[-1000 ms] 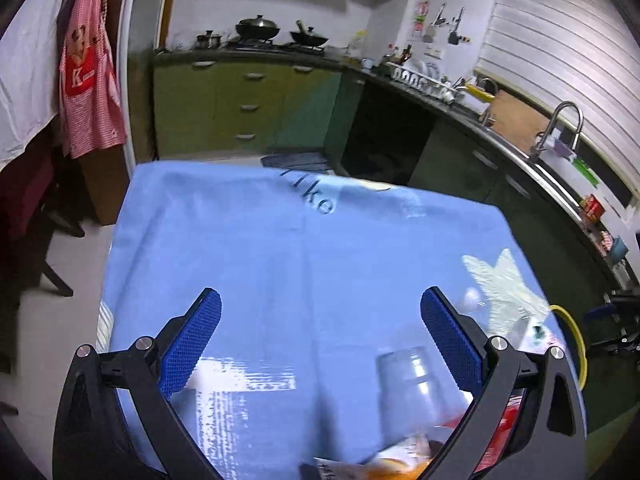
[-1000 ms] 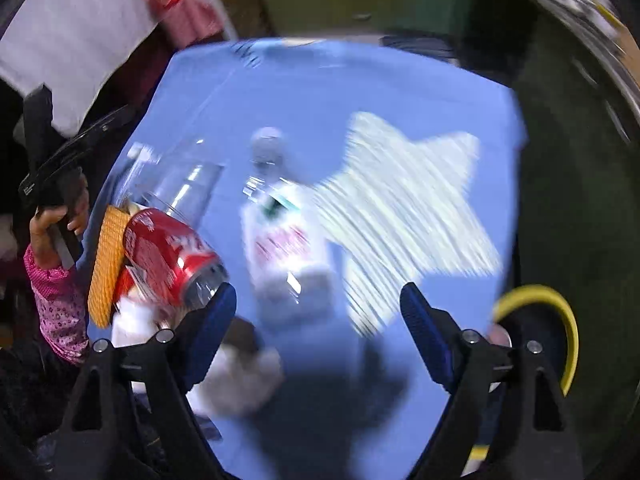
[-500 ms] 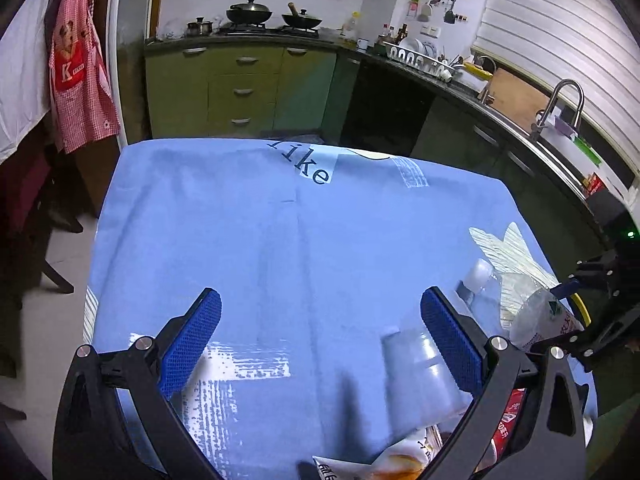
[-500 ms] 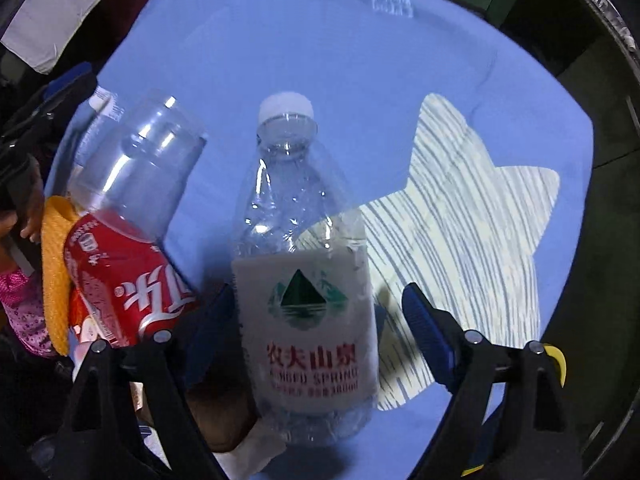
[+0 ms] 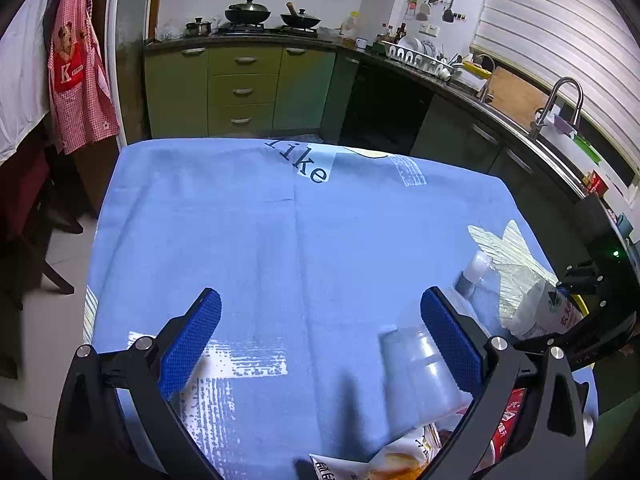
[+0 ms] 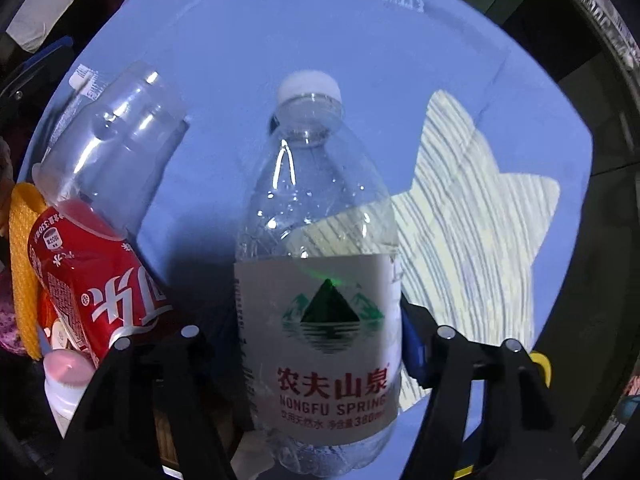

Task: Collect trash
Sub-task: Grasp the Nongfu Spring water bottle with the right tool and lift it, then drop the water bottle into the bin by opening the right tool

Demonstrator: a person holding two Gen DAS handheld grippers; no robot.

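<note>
My right gripper (image 6: pixel 320 344) is shut on a clear Nongfu Spring water bottle (image 6: pixel 320 248) with a white cap, held over the blue tablecloth (image 6: pixel 280 40). The bottle also shows in the left wrist view (image 5: pixel 536 304), at the right. Left of it lie a clear plastic cup (image 6: pixel 116 148) and a red cola can (image 6: pixel 92 284). My left gripper (image 5: pixel 320 336) is open and empty above the cloth. The cup (image 5: pixel 420 376) lies by its right finger, with a snack wrapper (image 5: pixel 380 464) below.
A yellow mesh piece (image 6: pixel 22 264) and a small white capped container (image 6: pixel 64 384) lie left of the can. A yellow ring (image 6: pixel 540 364) shows off the table's edge. Green kitchen cabinets (image 5: pixel 240 88) and a sink counter (image 5: pixel 560 120) stand beyond the table.
My right gripper moved in over the water bottle and closed on it. The left gripper stayed open and shifted only slightly.
</note>
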